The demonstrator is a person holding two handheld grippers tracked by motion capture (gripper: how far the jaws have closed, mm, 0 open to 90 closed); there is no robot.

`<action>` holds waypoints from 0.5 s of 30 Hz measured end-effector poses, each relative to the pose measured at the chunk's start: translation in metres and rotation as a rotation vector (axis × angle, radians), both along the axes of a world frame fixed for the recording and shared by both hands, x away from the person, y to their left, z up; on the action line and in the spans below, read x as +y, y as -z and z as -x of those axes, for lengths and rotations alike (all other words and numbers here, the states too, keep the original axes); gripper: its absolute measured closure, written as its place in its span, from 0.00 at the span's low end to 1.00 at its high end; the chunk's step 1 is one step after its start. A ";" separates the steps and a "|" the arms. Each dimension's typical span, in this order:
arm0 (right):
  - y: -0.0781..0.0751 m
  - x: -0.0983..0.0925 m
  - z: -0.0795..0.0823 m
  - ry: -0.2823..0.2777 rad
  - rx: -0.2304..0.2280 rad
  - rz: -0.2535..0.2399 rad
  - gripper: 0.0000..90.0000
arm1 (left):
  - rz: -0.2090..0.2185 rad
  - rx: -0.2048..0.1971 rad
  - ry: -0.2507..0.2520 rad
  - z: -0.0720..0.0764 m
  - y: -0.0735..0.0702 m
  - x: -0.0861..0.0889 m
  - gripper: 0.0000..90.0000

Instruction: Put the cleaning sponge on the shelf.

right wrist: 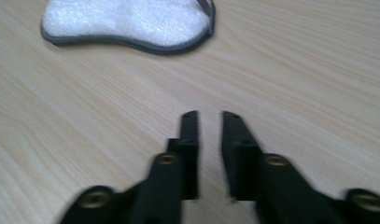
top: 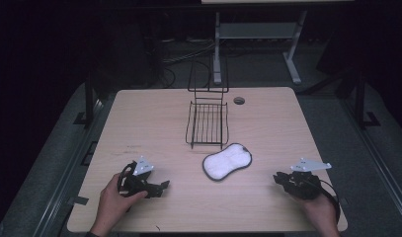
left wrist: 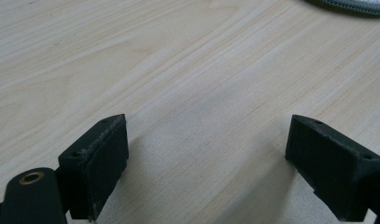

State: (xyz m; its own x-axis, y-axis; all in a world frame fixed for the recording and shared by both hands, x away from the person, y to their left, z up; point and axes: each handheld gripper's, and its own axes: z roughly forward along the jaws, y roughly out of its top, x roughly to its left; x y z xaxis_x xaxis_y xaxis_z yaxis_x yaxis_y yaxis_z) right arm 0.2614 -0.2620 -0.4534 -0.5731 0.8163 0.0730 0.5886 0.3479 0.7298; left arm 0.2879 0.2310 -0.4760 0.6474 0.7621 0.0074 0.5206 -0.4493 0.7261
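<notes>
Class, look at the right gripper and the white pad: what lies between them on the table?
Nothing: bare wood lies between the right gripper and the white pad, seen in the right gripper view.

Table [top: 154, 123]: pale wood-grain top, smooth, matt. Pad [top: 227, 162]: white fluffy cloth with grey stitched edging. Rack [top: 207, 123]: thin black wire, apparently metal. Left gripper [left wrist: 206, 154] and right gripper [right wrist: 210, 126]: matt black plastic, rough-faced pads, brass-coloured inserts.

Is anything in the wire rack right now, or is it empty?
Empty. The wire rack shows bare table through its bars; the white pad lies flat on the table beside it.
</notes>
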 end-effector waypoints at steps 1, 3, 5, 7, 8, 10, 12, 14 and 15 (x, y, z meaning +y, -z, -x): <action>-0.002 0.001 -0.001 -0.007 0.005 0.001 0.98 | 0.000 0.000 0.000 0.000 0.000 0.000 0.14; -0.004 0.002 -0.003 -0.013 0.008 -0.001 1.00 | 0.000 0.000 0.000 0.000 0.000 0.000 0.14; -0.007 0.004 -0.009 -0.026 0.019 -0.015 1.00 | 0.000 0.000 0.000 0.000 0.000 0.000 0.14; -0.010 0.007 -0.014 -0.048 0.019 -0.034 1.00 | 0.000 0.000 0.000 0.000 0.000 0.000 0.14; -0.011 0.009 -0.016 -0.054 0.018 -0.042 1.00 | 0.000 0.000 0.000 0.000 0.000 0.000 0.14; -0.013 0.011 -0.018 -0.060 0.012 -0.045 1.00 | 0.001 0.000 0.000 0.000 0.000 0.000 0.14; -0.015 0.016 -0.022 -0.068 0.008 -0.055 1.00 | 0.000 0.000 0.000 0.000 0.000 0.000 0.14; -0.018 0.021 -0.028 -0.080 0.002 -0.051 1.00 | 0.000 0.000 0.000 0.000 0.000 0.000 0.14; -0.020 0.025 -0.032 -0.085 0.003 -0.054 1.00 | 0.000 0.000 0.000 0.000 0.000 0.000 0.14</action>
